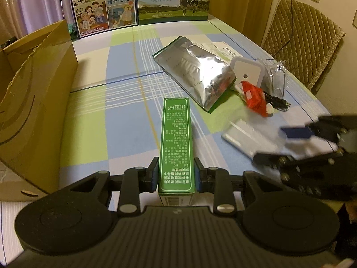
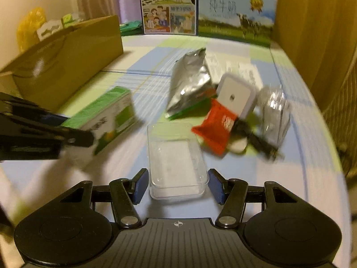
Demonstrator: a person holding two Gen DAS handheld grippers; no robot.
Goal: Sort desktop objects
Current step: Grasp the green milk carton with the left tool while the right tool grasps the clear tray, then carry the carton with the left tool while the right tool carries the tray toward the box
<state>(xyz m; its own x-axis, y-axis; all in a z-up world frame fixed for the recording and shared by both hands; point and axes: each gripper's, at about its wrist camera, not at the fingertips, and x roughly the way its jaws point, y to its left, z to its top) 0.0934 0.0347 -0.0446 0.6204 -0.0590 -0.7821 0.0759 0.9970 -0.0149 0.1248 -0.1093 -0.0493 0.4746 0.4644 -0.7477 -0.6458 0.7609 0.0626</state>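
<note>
checked tablecloth [image 1: 125,111] on a table, curtains and two milk cartons [image 1: 174,0] at 12 o'clock, open cardboard box [image 1: 38,89] at 9 o'clock, padded chair [image 1: 301,44] at 2 o'clock.

left gripper [image 1: 176,175] has its jaws clamped on a green box [image 1: 176,138], held lengthwise, its far end pointing to 12; looks lifted off the cloth but cannot tell for sure. right gripper [image 2: 177,185] has jaws wide, straddling a clear tray [image 2: 176,160] that lies on the cloth, pads just beside its sides, not visibly touching; view is blurred.

progress: early, by my read. something pale and green shows over the cardboard box rim in the right view, too blurred to name. still on the table at 1–2 o'clock: foil bag [image 1: 196,76], white square gadget [image 1: 245,73], red packet [image 1: 254,98], black cable [image 1: 276,102], clear cup [image 1: 276,78], paper sheet [image 1: 223,51].

room: wide bare cloth between green box and cardboard box, clear path toward 9–10. pile at 1 o'clock is tight, items touching or overlapping. the grippers are near each other, so crossing looks risky. table edge close at 3 o'clock.
</note>
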